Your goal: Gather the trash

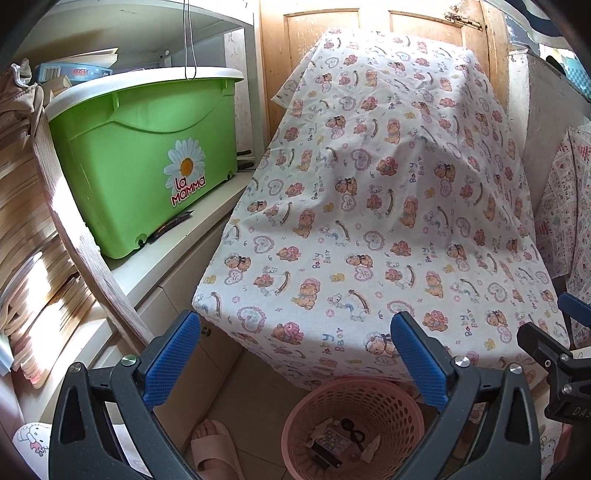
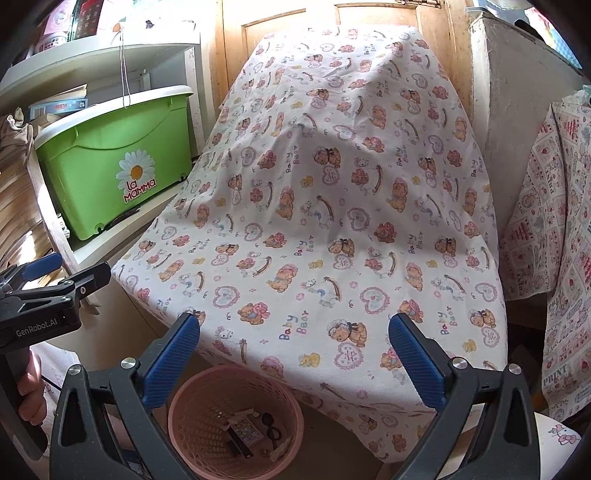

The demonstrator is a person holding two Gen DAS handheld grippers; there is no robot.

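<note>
A pink mesh waste basket (image 1: 295,428) stands on the floor below the table's front edge; it also shows in the right wrist view (image 2: 192,402). Several pieces of trash lie in it: a small printed box (image 1: 332,441), crumpled paper and a dark looped item (image 2: 271,428). My left gripper (image 1: 295,347) is open and empty, above the basket and over the table's front edge. My right gripper (image 2: 293,350) is open and empty, over the table's front edge, with the basket below its left finger. The table is covered by a bear-print cloth (image 1: 369,206) with nothing lying on it.
A green lidded bin (image 1: 147,147) sits on a white cabinet (image 1: 192,229) to the left. A wooden door (image 1: 317,33) stands behind the table. A second patterned cloth (image 2: 554,240) hangs at right. A foot in a pink slipper (image 1: 214,446) is beside the basket.
</note>
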